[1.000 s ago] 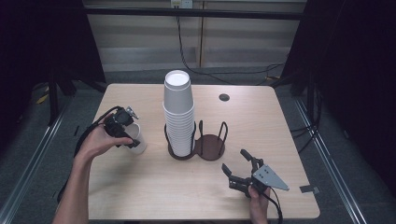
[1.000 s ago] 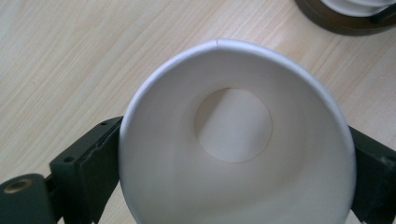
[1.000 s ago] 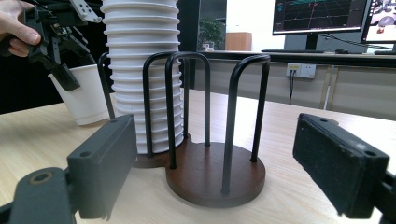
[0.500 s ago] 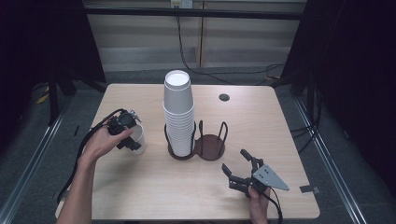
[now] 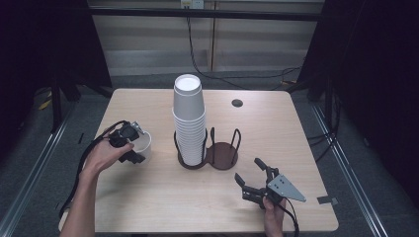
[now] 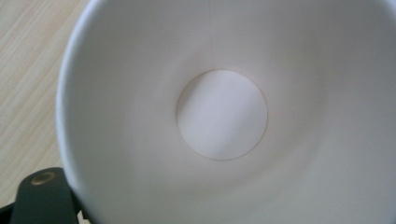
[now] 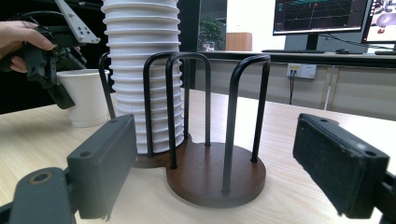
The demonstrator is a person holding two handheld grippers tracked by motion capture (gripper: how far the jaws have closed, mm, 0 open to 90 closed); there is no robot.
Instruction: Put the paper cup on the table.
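1. Since the earlier frame, left gripper (image 5: 129,143) has set its paper cup (image 5: 142,144) upright on the table (image 5: 163,207), left of the cup stack (image 5: 189,123); jaws clamp the rim.
2. Right gripper (image 5: 253,178) rests wide open, empty; empty holder ring (image 7: 215,173) lies straight ahead, nearer it.

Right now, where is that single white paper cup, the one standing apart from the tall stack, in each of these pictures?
High view: the single cup stands upright at the table's left side, at the left gripper.
Left gripper view: we look straight down into the single cup, close up.
Right gripper view: it stands far left, behind the wire holder.
Shared landmark: the tall cup stack, seen at upper left in the right gripper view.
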